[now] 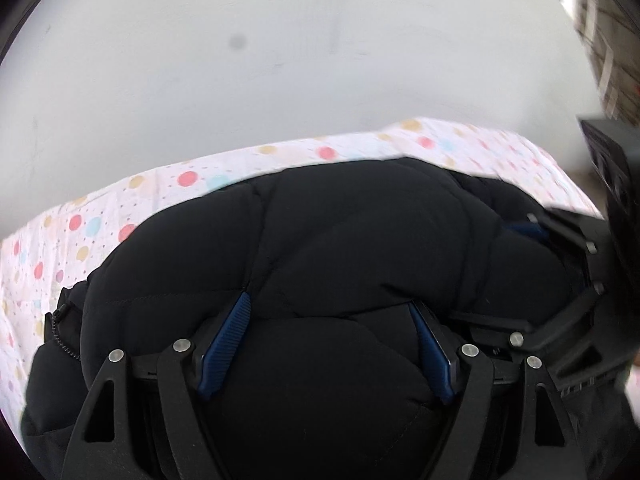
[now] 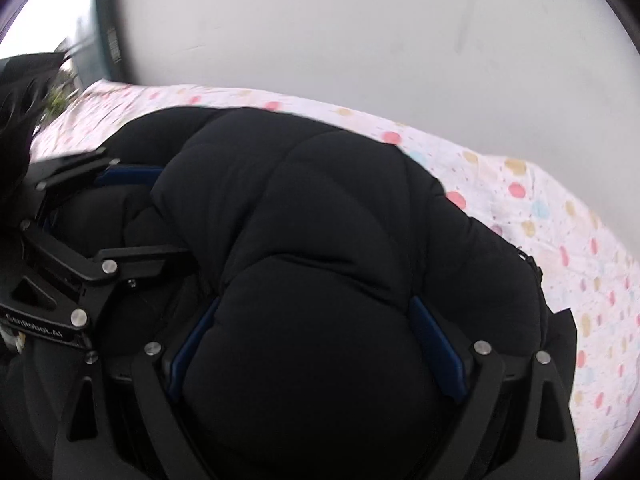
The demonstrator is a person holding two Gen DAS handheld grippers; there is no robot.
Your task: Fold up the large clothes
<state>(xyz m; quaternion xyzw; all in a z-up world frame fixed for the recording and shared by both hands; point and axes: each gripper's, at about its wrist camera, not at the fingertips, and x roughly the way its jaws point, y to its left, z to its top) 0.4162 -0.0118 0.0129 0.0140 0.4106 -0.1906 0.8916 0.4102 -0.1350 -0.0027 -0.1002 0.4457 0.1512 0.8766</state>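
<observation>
The black puffer jacket [image 1: 320, 240] lies bunched on the dotted bedsheet [image 1: 80, 224]. Both grippers — left [image 1: 328, 344], right [image 2: 316, 344] — clench its padding at 6 o'clock. It looks soft, bulky, springy — grip near seams.

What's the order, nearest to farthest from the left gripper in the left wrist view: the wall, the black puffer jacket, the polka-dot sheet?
1. Black puffer jacket: bulging between the left gripper fingers, touching.
2. Polka-dot sheet: beyond the jacket, running left and right.
3. Wall: behind the sheet, across the top.
</observation>
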